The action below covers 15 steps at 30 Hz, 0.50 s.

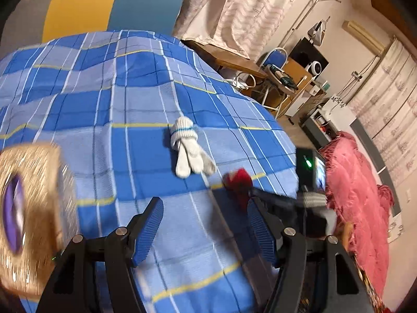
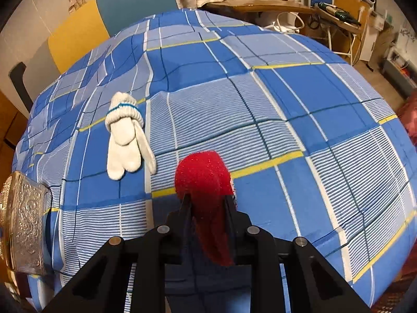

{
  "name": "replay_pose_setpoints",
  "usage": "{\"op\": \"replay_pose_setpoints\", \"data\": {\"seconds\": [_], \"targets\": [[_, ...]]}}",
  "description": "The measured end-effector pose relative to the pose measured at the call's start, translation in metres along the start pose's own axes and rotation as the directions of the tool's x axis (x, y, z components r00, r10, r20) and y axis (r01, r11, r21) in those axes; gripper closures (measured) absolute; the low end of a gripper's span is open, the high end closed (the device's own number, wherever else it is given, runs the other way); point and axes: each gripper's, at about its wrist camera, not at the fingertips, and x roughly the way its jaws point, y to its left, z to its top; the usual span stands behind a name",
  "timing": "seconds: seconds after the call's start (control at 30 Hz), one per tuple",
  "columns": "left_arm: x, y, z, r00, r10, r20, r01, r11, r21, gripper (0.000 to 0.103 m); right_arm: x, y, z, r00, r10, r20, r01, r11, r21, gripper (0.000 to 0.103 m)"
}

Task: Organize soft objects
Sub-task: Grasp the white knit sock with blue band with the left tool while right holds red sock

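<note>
Red sponge [image 2: 203, 177] pinched between the right gripper's [image 2: 207, 198] fingers

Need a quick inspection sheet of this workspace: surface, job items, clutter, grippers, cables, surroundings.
Surface: bed under a blue plaid cover, wrinkled.
Job's things: white glove bundle lying on the cover; red soft item pinched in the right gripper.
Clutter: gold embossed box at the left edge of the bed.
Grippers: left gripper open, nothing between its blue pads; right gripper shut on the red soft item.
Cables: white cord looped on the floor beyond the bed.
Surroundings: blue chair, wooden table, curtains, pink throw.
</note>
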Motion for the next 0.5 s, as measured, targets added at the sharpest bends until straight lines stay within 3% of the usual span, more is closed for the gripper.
{"op": "replay_pose_setpoints", "data": {"seconds": [0.23, 0.5], "targets": [[0.079, -0.002, 0.035, 0.995, 0.075, -0.071, -0.073, 0.997, 0.031, 0.035, 0.009, 0.004, 0.002, 1.000, -0.008, -0.022, 0.007, 0.999, -0.033, 0.075], [0.143, 0.020, 0.060, 0.985, 0.122, -0.119, -0.129, 0.990, -0.058, 0.034, 0.010, 0.008, 0.000, 0.999, -0.036, -0.022, 0.035, 0.999, -0.036, 0.077]]}}
